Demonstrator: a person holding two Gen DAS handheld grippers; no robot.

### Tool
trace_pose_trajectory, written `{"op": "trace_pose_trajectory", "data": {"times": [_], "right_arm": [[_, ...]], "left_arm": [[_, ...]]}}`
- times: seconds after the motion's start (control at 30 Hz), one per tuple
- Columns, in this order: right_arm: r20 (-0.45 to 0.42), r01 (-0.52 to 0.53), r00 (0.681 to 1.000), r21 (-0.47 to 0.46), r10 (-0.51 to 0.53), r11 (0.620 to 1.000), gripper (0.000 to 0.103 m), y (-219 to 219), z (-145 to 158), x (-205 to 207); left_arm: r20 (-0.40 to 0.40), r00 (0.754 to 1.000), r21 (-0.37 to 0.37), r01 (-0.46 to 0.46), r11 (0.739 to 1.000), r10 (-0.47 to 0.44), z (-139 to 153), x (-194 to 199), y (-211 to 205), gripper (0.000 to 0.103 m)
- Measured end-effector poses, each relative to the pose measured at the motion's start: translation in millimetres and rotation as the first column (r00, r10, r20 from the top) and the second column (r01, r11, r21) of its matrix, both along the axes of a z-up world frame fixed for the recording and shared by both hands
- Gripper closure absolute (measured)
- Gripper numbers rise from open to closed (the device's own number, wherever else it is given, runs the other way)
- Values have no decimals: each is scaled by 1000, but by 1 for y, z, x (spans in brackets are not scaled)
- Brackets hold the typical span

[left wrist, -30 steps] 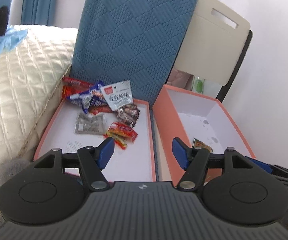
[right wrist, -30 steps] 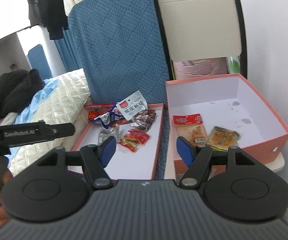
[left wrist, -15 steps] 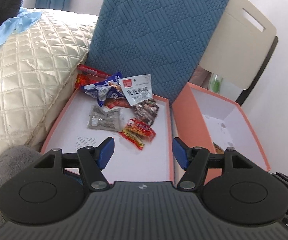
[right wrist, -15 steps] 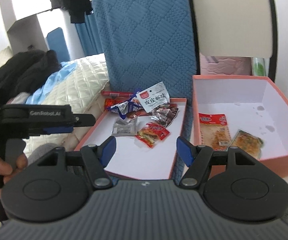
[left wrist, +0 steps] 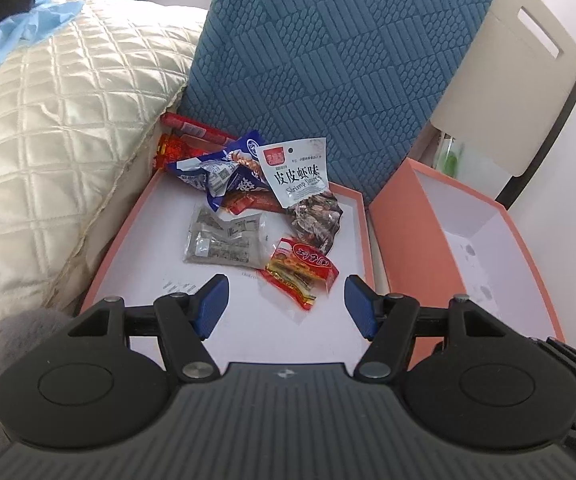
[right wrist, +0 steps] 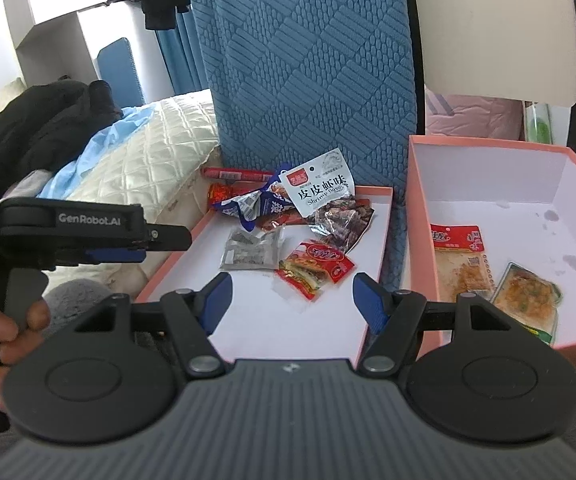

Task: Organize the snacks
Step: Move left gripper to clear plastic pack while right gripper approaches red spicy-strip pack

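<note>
a blue quilted cushion (left wrist: 340, 72) stands upright at the back, with a cream quilted pillow (left wrist: 59, 120) leaning in from the left and a pale chair back (left wrist: 516, 92) behind on the right. in front of the cushion lie two salmon-pink boxes side by side: a shallow lid (left wrist: 159, 240) on the left and a deeper box (right wrist: 488, 184) on the right, their walls just beside each other.

the left gripper (left wrist: 285, 304) hovers over the near part of the lid, its blue-padded fingers spread wide with nothing between them. the right gripper (right wrist: 292, 300) is likewise spread and empty, low over the lid's near edge; in its view the left gripper's black body sits at the left, held by a hand (right wrist: 7, 328).

the snacks are heaped at the far end of the lid. a white shrimp packet (left wrist: 298, 174) lies on top of a dark clear packet (left wrist: 316, 220), beside a crumpled blue-and-white wrapper (left wrist: 215, 172). a long red stick (left wrist: 195, 128) sits against the cushion's foot. nearer lie a grey packet (left wrist: 223, 240) and, touching it on the right, a red-and-yellow packet (left wrist: 300, 268), which sits just ahead of both grippers.

inside the deeper box rest two snacks side by side: a red-topped packet (right wrist: 460, 256) and a clear packet of orange food (right wrist: 526, 288).
</note>
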State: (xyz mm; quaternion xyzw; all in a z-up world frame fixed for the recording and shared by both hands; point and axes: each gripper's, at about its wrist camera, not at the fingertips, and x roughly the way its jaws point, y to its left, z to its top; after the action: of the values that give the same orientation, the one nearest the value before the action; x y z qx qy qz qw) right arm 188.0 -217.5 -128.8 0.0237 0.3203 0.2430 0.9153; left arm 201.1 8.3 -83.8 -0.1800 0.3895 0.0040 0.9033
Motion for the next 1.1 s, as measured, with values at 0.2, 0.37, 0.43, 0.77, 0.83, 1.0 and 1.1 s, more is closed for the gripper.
{"op": "trace_pose_trajectory", "data": {"times": [0.2,0.37,0.43,0.77,0.83,1.0,1.1], "right_arm": [[5,-28,1000,-44,28,999,34,18,-11,21],[3,-60,998,-64,61,996,34,32,-19,33],[-2,-67,998,-71,67,995,34,36,-23,40],[-5,-126,992,-91,126,988,34,56,-45,62],[-11,-135,991,-86,134,987,34,60,-50,66],[-35,-170,985,-87,167,982,34,70,-64,79],[-50,-180,983,-99,176,979,34,75,-72,89]], "left_arm": [[-20,1000,-24,-17,1000,16,-14,30,9,34],[-29,999,-18,-21,1000,20,-20,50,13,34],[-39,999,-8,-18,1000,18,-23,57,15,34],[-128,991,20,-28,999,30,-39,96,36,29],[-158,987,20,-33,999,36,-42,104,40,29],[-208,977,31,-48,998,53,-54,127,49,27],[-243,967,17,-73,997,75,-66,143,55,23]]}}
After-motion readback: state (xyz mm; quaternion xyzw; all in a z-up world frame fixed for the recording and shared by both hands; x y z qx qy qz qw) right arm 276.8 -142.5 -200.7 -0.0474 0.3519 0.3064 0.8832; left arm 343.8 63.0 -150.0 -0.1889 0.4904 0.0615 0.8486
